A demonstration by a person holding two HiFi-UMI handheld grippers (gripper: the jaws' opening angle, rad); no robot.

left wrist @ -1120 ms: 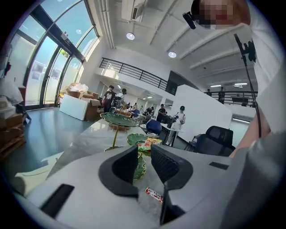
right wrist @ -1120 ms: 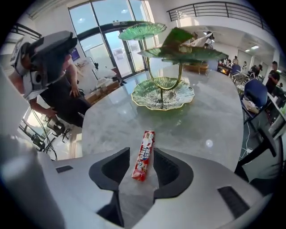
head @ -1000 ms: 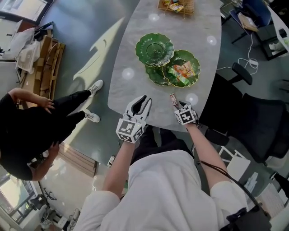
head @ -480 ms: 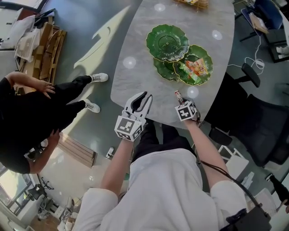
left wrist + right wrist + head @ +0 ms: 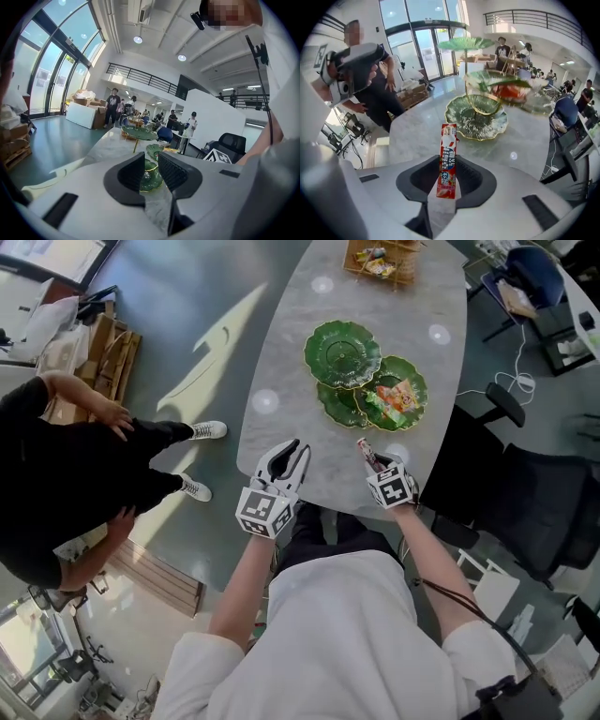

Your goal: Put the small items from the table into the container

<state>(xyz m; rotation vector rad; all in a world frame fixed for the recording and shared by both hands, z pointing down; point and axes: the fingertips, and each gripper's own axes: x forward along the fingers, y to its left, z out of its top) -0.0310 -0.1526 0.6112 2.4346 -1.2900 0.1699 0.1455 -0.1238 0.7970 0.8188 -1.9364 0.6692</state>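
Standing upright, the slim candy stick looks red-and-white.

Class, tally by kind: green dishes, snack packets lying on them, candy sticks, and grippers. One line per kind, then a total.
Green dishes: 3
Snack packet: 1
Candy stick: 1
Grippers: 2
Total: 7

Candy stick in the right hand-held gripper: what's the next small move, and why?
Probably carry it forward over the green leaf dishes: the right hand-held gripper is shut on the candy stick, and the dishes lie just ahead, one holding a snack packet.
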